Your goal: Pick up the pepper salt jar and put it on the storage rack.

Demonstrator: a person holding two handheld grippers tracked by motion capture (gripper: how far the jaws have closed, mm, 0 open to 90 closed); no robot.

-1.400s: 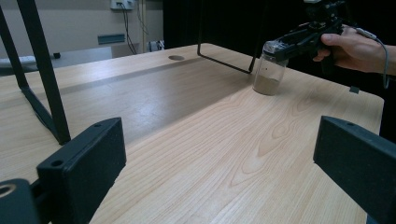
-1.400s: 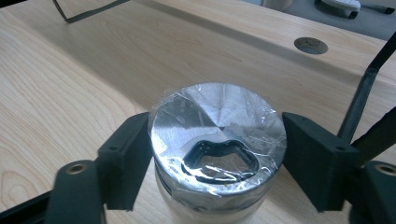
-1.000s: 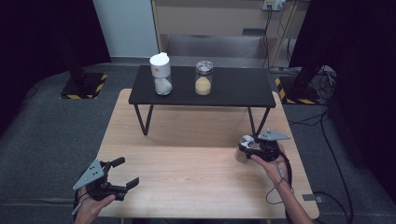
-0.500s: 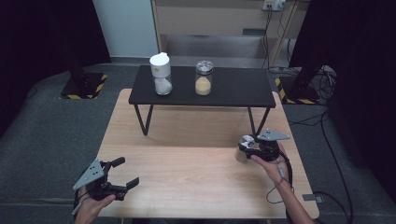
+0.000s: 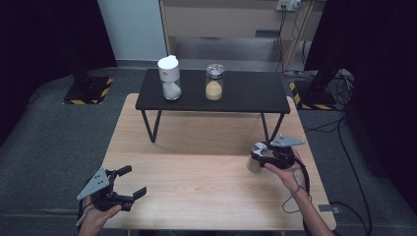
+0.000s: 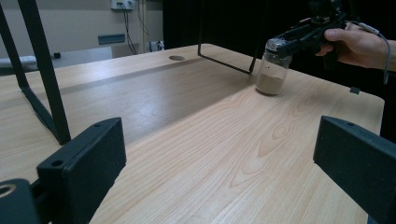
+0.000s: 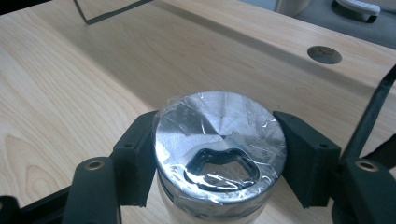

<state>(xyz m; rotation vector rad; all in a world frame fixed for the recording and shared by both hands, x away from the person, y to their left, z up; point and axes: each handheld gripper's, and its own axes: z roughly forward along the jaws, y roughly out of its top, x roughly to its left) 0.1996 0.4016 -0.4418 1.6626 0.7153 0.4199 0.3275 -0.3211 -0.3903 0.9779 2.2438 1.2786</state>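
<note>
Pale wooden surface [image 5: 196,182] in a dark-curtained room: my right hand-held gripper [image 7: 219,154] clamps the foil-capped glass jar [image 7: 219,140]; my left hand-held gripper [image 5: 132,185] gapes empty.

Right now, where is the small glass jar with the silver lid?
The small glass jar with the silver lid stands on the right of the wooden table, gripped at its lid by the right gripper, before the black shelf.

Surface [image 5: 196,162]: pale wood, visible grain, smooth, matt with faint sheen
Jar [image 6: 272,74]: clear glass, glossy; lid [image 7: 219,140] bright brushed metal under wrinkled clear plastic film
Right gripper [image 7: 219,154] fingers [image 7: 303,154]: black plastic, matt
Left gripper [image 6: 219,168] fingers [image 6: 84,168]: same matt black, top plate [image 5: 94,184] dull grey
Shelf [image 5: 246,91]: black, matt, thin metal legs
</note>
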